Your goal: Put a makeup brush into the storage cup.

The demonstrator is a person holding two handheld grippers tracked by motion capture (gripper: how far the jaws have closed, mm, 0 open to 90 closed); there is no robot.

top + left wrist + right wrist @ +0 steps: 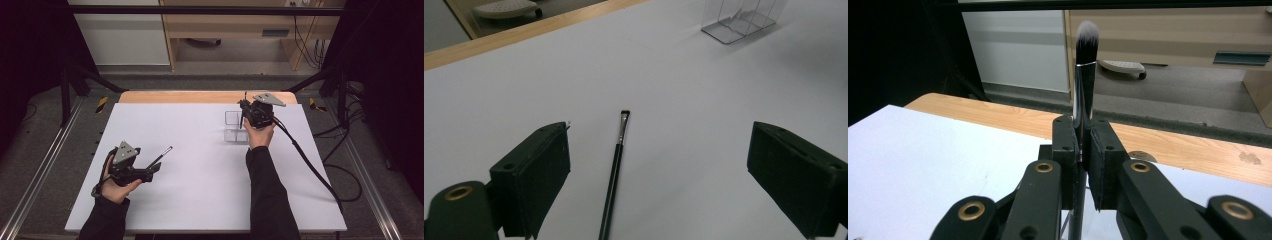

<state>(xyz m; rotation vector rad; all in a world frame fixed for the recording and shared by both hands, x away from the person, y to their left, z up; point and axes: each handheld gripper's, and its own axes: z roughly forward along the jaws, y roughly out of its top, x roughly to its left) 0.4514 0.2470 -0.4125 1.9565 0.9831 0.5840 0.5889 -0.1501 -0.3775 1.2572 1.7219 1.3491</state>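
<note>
A: Where's the makeup brush (1085, 65)?
B: Upright, bristles up, clamped between the closed jaws of the right gripper (1082, 150), right over the clear organizer (236, 126) near the table's (200, 165) far edge.
A: And the left gripper (659, 170)?
B: Jaws wide apart, gripping nothing; a thin black brush (616, 165) lies on the white surface between them.
</note>
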